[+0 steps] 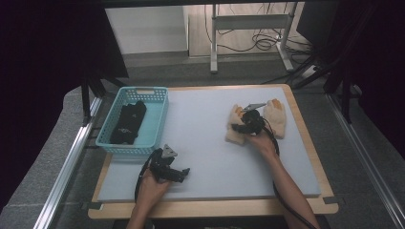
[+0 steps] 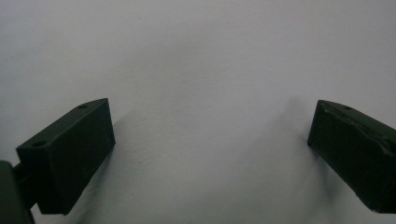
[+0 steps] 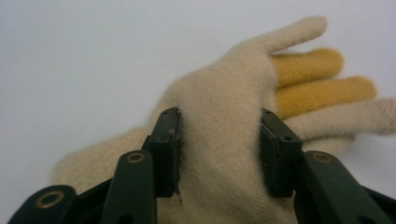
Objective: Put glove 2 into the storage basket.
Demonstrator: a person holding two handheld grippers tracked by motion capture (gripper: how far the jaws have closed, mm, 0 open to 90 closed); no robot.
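A lab-style recording bay rather than a home: a wooden-edged table topped with a pale grey foam mat (image 1: 210, 143) stands on grey carpet, flanked by silver aluminium rails (image 1: 67, 167) and hemmed in by black curtains (image 1: 43, 57) on both sides. Beyond it, the white metal legs of a height-adjustable desk (image 1: 215, 43) rise from a pale floor strewn with loose black cables (image 1: 262, 43). On the mat sits a light blue slotted plastic basket (image 1: 155, 121), laid out like a staged test prop.
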